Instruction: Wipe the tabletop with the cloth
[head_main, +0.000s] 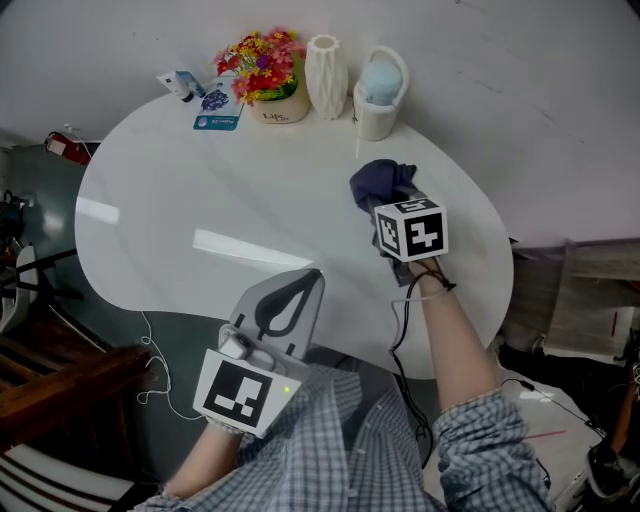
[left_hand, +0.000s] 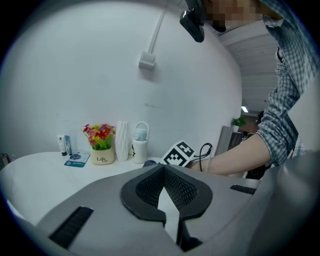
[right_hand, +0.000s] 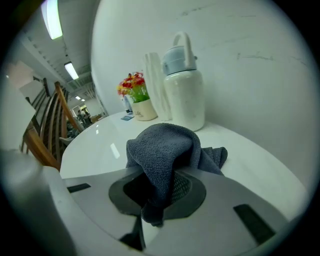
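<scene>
A dark blue cloth (head_main: 378, 181) is bunched on the white round tabletop (head_main: 200, 200) at its right side, just in front of the white bottle. My right gripper (head_main: 388, 205) is shut on the cloth. In the right gripper view the cloth (right_hand: 165, 147) rises in a fold out from between the jaws and trails onto the table (right_hand: 100, 145) beyond them. My left gripper (head_main: 312, 276) is held over the table's front edge, well apart from the cloth. Its tips meet and it holds nothing, as the left gripper (left_hand: 162, 168) shows in its own view.
Along the wall at the back stand a flower pot (head_main: 268, 85), a white ribbed vase (head_main: 326, 75) and a white bottle with a pale blue cap (head_main: 380, 90). A small tube (head_main: 180, 83) and a blue packet (head_main: 216, 115) lie left of them. Wooden furniture (head_main: 60, 400) stands left of the table.
</scene>
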